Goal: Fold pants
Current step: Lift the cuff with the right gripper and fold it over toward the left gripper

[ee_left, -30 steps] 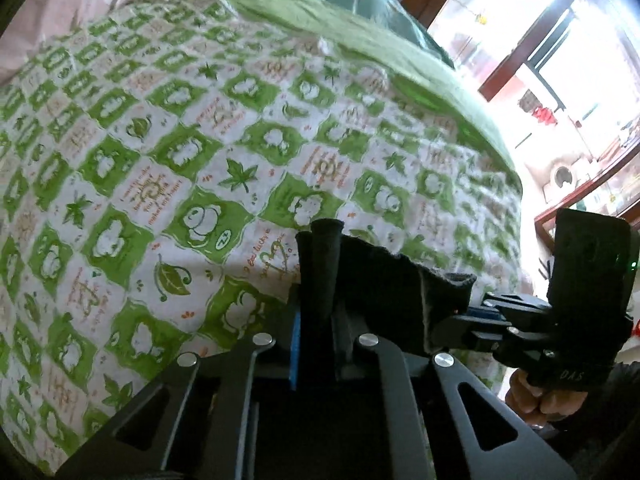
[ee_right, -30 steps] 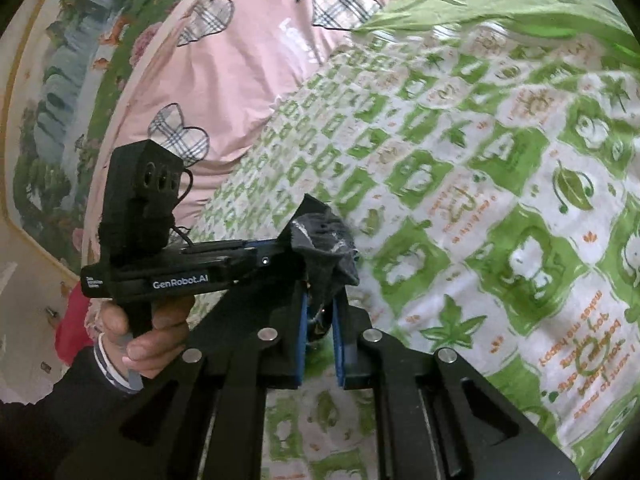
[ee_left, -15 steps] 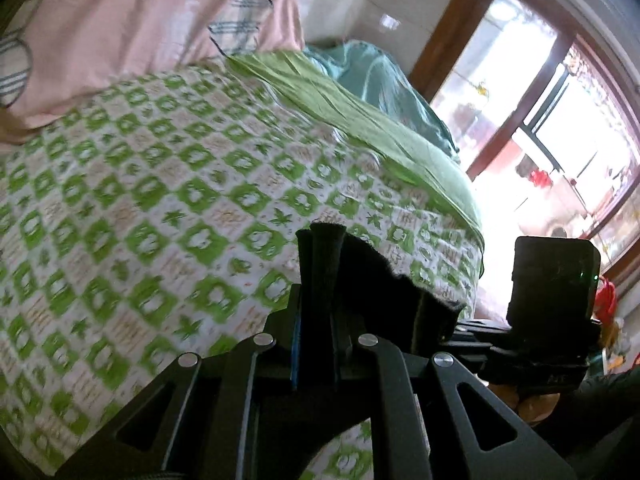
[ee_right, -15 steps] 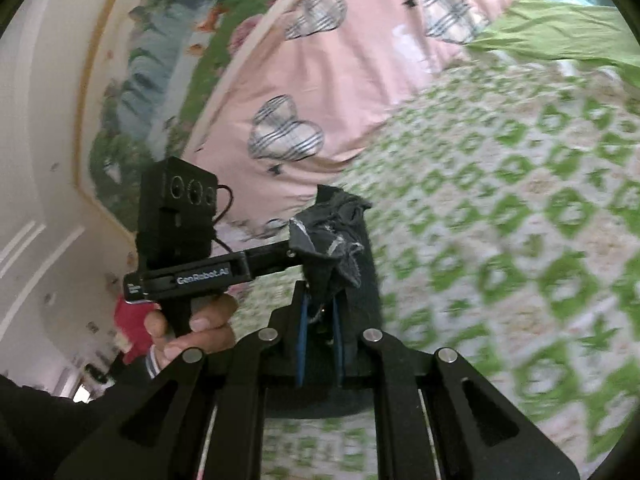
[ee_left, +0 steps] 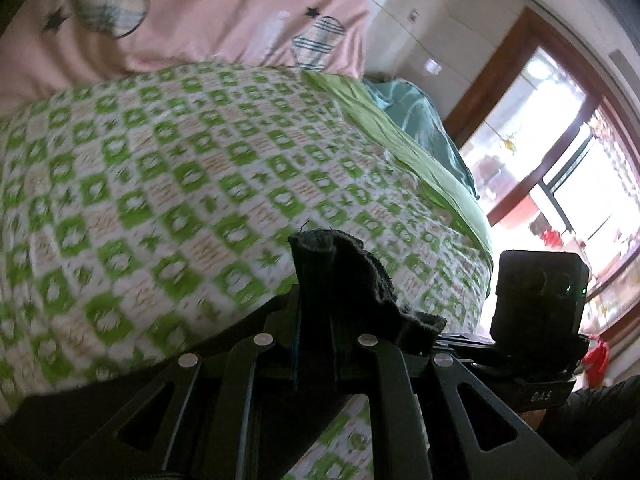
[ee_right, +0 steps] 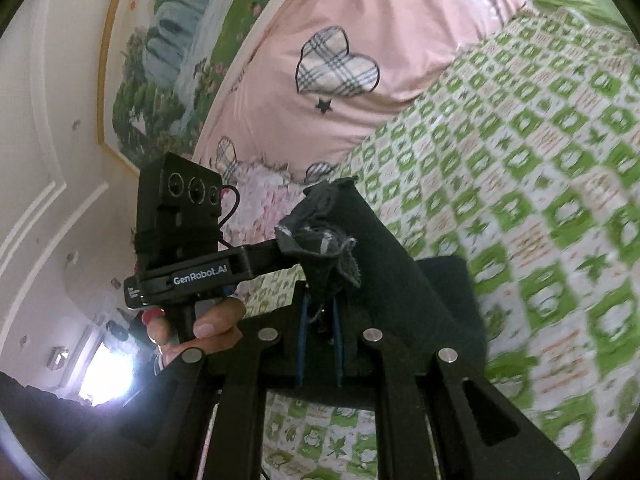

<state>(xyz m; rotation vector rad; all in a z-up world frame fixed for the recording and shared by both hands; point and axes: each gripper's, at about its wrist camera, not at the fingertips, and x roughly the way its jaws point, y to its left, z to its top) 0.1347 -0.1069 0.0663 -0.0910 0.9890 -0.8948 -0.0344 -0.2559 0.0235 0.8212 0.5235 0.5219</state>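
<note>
Both clamped on the dark pants [ee_right: 400,272]: left gripper [ee_left: 316,276] and right gripper [ee_right: 320,276] side by side, cloth stretched between them, hanging below over the bed [ee_left: 160,200].

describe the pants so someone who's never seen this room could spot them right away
Start from the bed with the green-and-white checked quilt. Above it, both hand-held grippers pinch one dark cloth: the pants. They are the only near-black fabric, unlike the pink heart-print bedding behind.

I find the green-checked bedspread [ee_left: 168,184] bare ahead; the pink duvet [ee_right: 392,28] bounds its far side.
</note>
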